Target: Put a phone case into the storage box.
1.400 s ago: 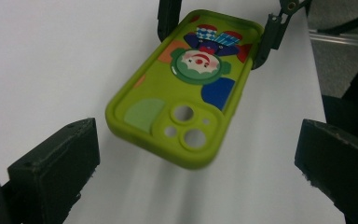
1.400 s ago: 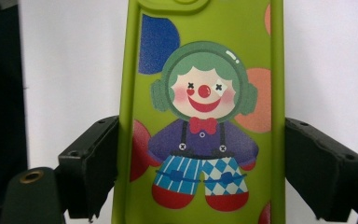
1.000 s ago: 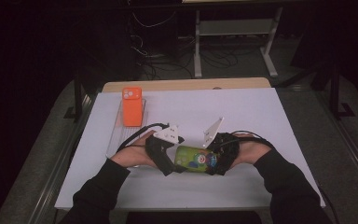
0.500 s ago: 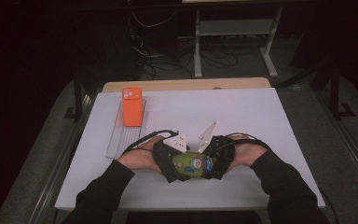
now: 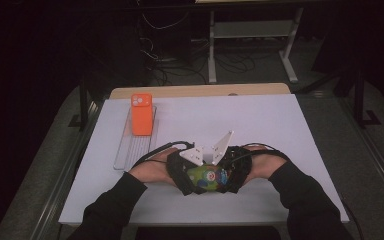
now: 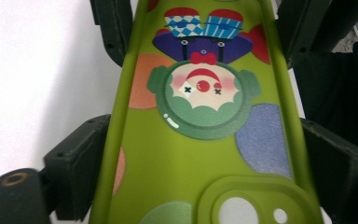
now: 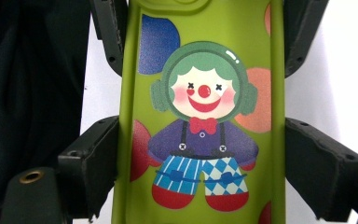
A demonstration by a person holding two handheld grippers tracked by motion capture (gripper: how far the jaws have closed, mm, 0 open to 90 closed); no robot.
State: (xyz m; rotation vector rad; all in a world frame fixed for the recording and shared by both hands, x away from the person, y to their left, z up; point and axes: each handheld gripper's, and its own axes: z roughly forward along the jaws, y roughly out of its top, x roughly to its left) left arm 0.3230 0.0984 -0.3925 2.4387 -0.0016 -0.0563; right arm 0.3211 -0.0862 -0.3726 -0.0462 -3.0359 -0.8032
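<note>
While both hands meet near the front edge of the white table [image 5: 280, 130], a lime-green phone case [image 5: 206, 178] printed with a clown is held between two hand-held grippers. The left gripper [image 5: 187, 175] has just been closing its jaws, and in the left gripper view its black jaws press against both long sides of the case [image 6: 200, 140], at the end with the camera cut-out. The right gripper [image 5: 230, 175] clamps the opposite end; in the right gripper view its jaws sit tight on the case's [image 7: 200, 116] two edges, beside the clown's blue patterned trousers and red shoes. Grey three-cornered plates on top of the grippers stand close together just above the case. Toward the table's far left corner, an orange phone [image 5: 141, 114] lies face down on the far end of a clear tray [image 5: 130, 150], well apart from the hands. Dark sleeves cover both forearms, which enter over the front edge.
</note>
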